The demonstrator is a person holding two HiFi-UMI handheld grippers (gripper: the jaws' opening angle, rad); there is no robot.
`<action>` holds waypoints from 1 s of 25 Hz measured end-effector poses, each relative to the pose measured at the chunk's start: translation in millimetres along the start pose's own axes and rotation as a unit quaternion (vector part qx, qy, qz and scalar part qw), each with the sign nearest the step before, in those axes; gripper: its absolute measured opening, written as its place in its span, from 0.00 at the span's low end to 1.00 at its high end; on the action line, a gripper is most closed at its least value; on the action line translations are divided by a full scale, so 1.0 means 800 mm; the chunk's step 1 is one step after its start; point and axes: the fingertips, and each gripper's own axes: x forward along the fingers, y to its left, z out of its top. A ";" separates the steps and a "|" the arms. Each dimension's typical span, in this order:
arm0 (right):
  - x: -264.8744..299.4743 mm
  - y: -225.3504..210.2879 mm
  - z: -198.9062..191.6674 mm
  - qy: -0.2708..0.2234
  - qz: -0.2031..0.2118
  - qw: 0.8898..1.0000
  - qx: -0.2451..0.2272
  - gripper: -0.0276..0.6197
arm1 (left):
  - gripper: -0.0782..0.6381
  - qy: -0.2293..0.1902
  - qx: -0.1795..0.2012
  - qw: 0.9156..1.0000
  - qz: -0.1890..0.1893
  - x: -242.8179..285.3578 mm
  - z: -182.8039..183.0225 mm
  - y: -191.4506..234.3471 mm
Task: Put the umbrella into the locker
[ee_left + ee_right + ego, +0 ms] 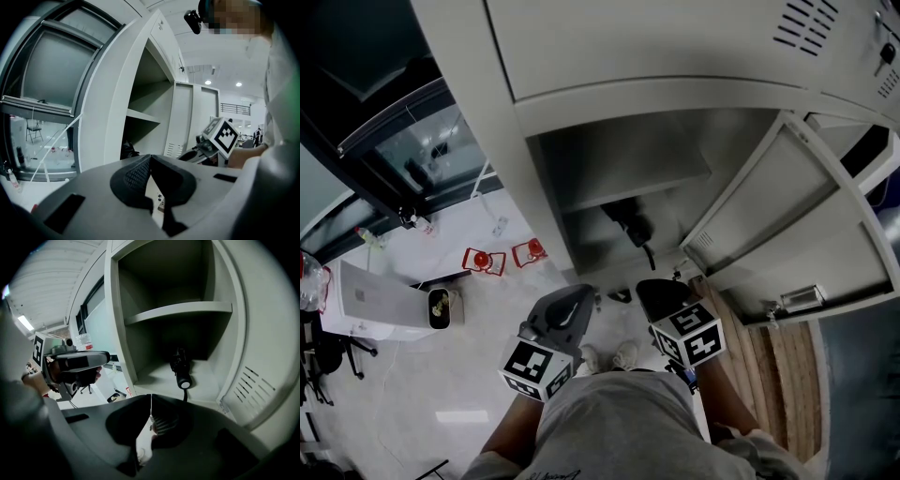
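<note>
Ahead of the right tongs (151, 398) the locker (115, 333) stands open, with nothing between their tips and the lower compartment. Inside, the shelf (178, 310) closes off the room above. The umbrella (181, 367) lies straight ahead on the compartment floor (152, 375), with bare metal on either side of it. The open door (262, 371) walls off the right. The locker's side wall (110, 122) stands ahead of the left tongs (150, 157), and left of them lies open room floor (441, 375).

A folded black umbrella (180, 367) is being carried on the bottom panel (154, 376) of the open locker compartment, under an inner shelf (178, 310). Two red objects (485, 261) are being supported by the pale floor (441, 384) alongside.
</note>
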 end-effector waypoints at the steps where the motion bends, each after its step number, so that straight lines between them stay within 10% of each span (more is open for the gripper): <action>1: 0.000 0.000 0.000 0.001 0.001 1.000 -0.001 0.09 | 0.13 0.000 -0.001 1.000 0.000 0.000 0.000 0.000; 25: 0.003 0.000 0.001 0.005 0.005 1.000 -0.005 0.09 | 0.13 0.001 -0.001 1.000 -0.006 0.005 0.001 0.000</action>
